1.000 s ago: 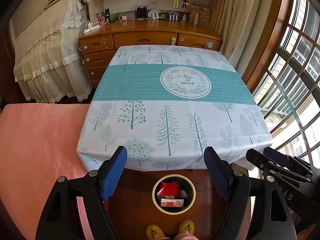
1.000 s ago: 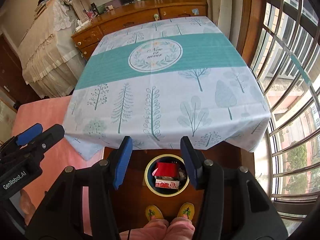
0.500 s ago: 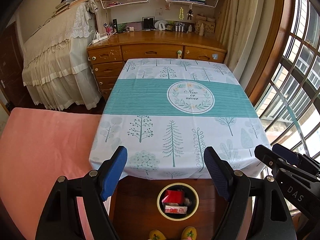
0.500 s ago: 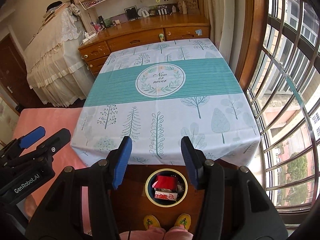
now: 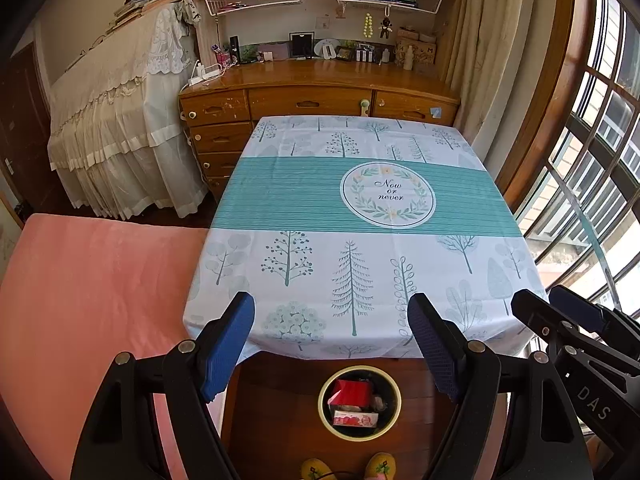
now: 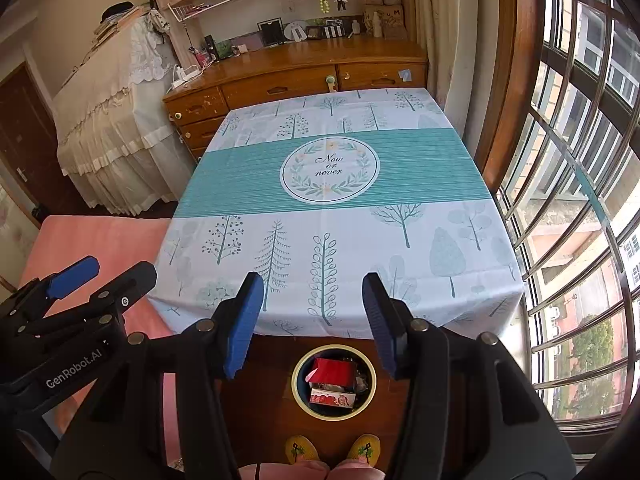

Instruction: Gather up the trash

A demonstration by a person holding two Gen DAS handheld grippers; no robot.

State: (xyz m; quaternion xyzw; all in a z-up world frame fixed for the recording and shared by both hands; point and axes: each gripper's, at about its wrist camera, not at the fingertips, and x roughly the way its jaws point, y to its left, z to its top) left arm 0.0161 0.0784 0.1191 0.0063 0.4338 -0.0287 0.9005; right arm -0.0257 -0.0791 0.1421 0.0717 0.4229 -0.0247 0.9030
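Note:
A round yellow-rimmed trash bin (image 5: 359, 402) stands on the wooden floor below the table's near edge; it also shows in the right wrist view (image 6: 334, 381). It holds red packaging (image 5: 352, 393) and a small red-and-white box (image 6: 333, 398). My left gripper (image 5: 332, 344) is open and empty, held high above the bin and the table's near edge. My right gripper (image 6: 313, 320) is open and empty, beside the left one. No trash shows on the tablecloth (image 5: 360, 236).
A pink bed (image 5: 92, 292) lies left of the table. A wooden dresser (image 5: 316, 100) with shelves stands behind it, a draped piano (image 5: 120, 120) at far left, barred windows (image 6: 580, 184) on the right. Yellow slippers (image 6: 332, 450) show below.
Both grippers have risen and pulled back from the table, so more of the room and shelves shows. Both stay open and empty.

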